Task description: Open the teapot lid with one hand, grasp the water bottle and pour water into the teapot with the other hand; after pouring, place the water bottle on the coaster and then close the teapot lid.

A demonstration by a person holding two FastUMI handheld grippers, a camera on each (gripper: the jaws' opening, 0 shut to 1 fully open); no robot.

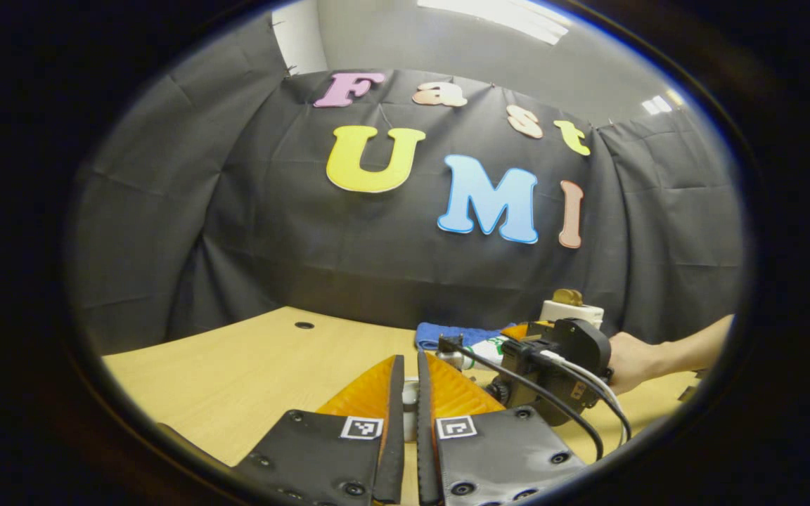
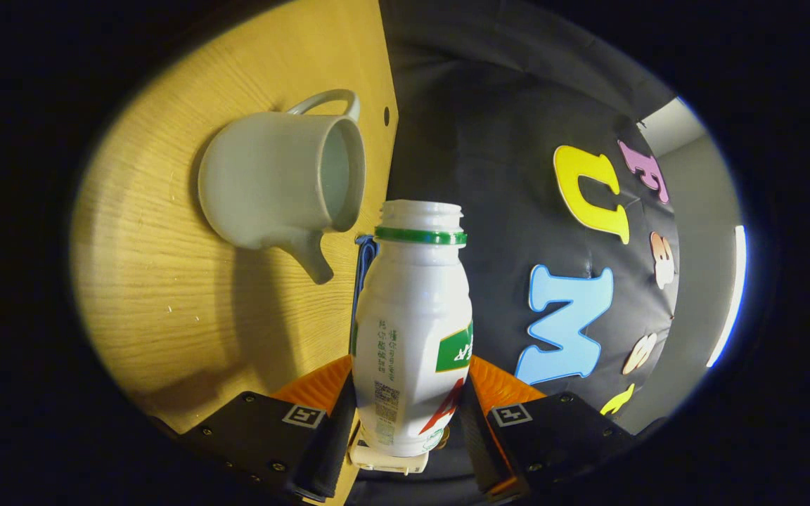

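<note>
In the right gripper view my right gripper (image 2: 412,372) is shut on a white water bottle (image 2: 412,316) with a green neck ring and no cap. The bottle lies tilted, its mouth close beside the open top of the pale teapot (image 2: 278,186), which stands lidless on the wooden table (image 2: 166,295). In the left gripper view my left gripper (image 1: 410,367) is nearly closed on a small pale piece (image 1: 410,404) that looks like the teapot lid. Farther right, a hand (image 1: 630,362) holds the right gripper (image 1: 553,369) with the bottle (image 1: 491,348). A blue coaster (image 1: 447,334) lies behind it.
A white box with a brass-coloured top (image 1: 572,306) stands at the table's back right. A small round hole (image 1: 304,325) is in the tabletop at the far left. The coaster's blue edge (image 2: 364,263) peeks out behind the bottle.
</note>
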